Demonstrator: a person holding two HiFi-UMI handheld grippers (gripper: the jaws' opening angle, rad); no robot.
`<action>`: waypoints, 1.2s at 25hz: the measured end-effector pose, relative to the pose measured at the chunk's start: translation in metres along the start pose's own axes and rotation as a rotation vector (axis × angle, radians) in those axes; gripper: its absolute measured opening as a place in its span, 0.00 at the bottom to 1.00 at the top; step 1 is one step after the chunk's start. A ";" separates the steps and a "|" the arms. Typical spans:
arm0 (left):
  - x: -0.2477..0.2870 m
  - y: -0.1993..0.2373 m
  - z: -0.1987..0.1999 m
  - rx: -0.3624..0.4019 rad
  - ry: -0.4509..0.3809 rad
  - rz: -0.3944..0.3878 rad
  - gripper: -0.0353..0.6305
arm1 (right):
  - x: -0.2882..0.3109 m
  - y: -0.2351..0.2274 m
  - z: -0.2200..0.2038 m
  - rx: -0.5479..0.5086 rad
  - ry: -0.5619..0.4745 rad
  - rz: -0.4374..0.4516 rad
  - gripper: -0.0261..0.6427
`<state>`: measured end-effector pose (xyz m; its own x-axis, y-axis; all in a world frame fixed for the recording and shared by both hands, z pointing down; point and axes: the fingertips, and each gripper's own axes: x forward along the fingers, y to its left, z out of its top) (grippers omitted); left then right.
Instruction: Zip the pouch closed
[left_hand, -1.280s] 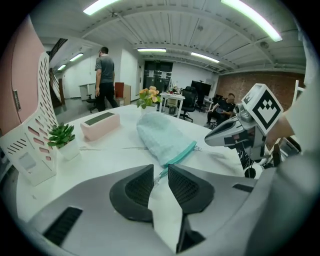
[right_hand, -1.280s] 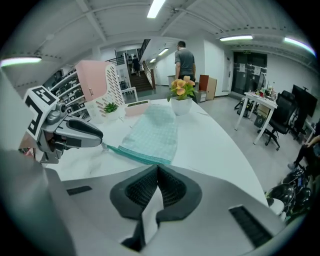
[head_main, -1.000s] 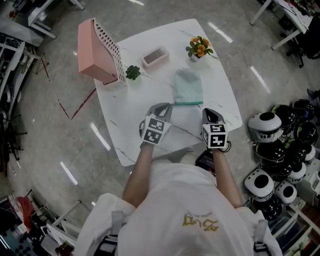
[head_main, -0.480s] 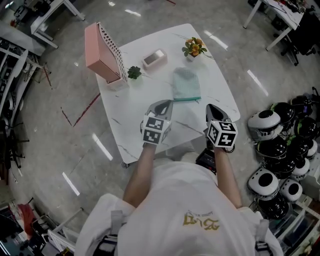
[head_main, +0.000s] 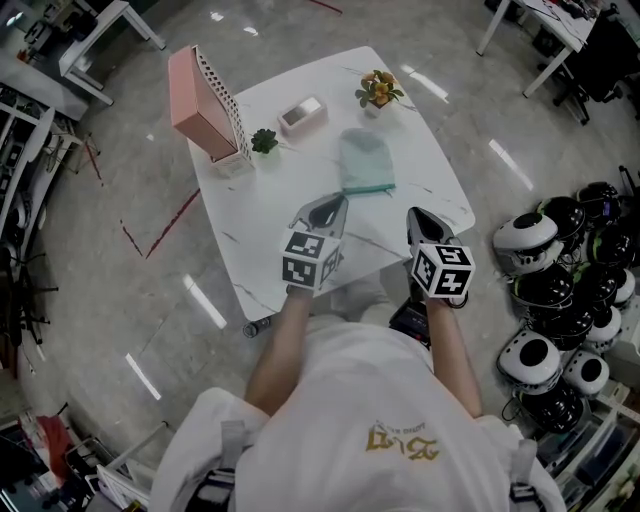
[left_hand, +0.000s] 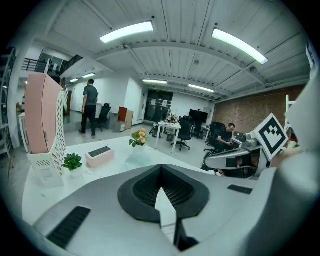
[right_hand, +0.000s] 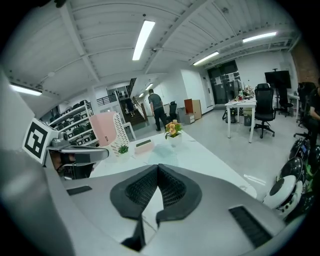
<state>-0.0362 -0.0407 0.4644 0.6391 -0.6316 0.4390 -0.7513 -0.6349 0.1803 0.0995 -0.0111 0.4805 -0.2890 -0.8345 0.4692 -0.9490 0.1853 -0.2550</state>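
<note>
Grippers, two.
- Left gripper (head_main: 331, 205): jaws clenched together, pads meeting in its own view (left_hand: 161, 169), nothing between them. One marker cube on its back. Held above the near edge of the table.
- Right gripper (head_main: 419, 216): jaws likewise pressed together (right_hand: 159, 168), nothing gripped. One marker cube. Held beside the left one, over the table's near right corner.

Pouch, one (head_main: 365, 160): pale green, with a darker teal band along its near edge. It lies flat on the table beyond both grippers, well apart from each, roughly between their two lines. Only bare tabletop separates it from the jaws. Whether the zip is done up cannot be made out.

Table, one (head_main: 262, 232): white, marble-veined, square.

Other items on the table, one of each, all at the far side:
- pink file rack (head_main: 203, 104), upright, perforated white end, at the far left corner;
- small green potted plant (head_main: 264, 141), just beside the rack;
- pink box with a dark top (head_main: 302, 114), between plant and flowers;
- pot of orange and yellow flowers (head_main: 378, 90), beyond the pouch.

Floor, right of the table: a cluster of black-and-white helmets (head_main: 548, 300), count unclear.

Background: one person standing (left_hand: 90, 107), one seated at a desk (left_hand: 230, 134).
</note>
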 end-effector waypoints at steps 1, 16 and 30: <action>-0.001 -0.001 -0.001 -0.002 -0.001 0.000 0.08 | -0.001 0.000 -0.001 0.001 0.000 0.000 0.06; -0.016 -0.003 -0.003 -0.020 -0.016 0.012 0.08 | -0.012 0.007 -0.004 -0.006 -0.001 0.007 0.06; -0.016 -0.006 -0.009 -0.027 -0.004 0.017 0.08 | -0.012 0.004 -0.011 0.002 0.011 0.015 0.06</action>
<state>-0.0436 -0.0228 0.4642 0.6265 -0.6442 0.4387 -0.7663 -0.6118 0.1961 0.0980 0.0060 0.4834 -0.3044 -0.8261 0.4742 -0.9444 0.1969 -0.2634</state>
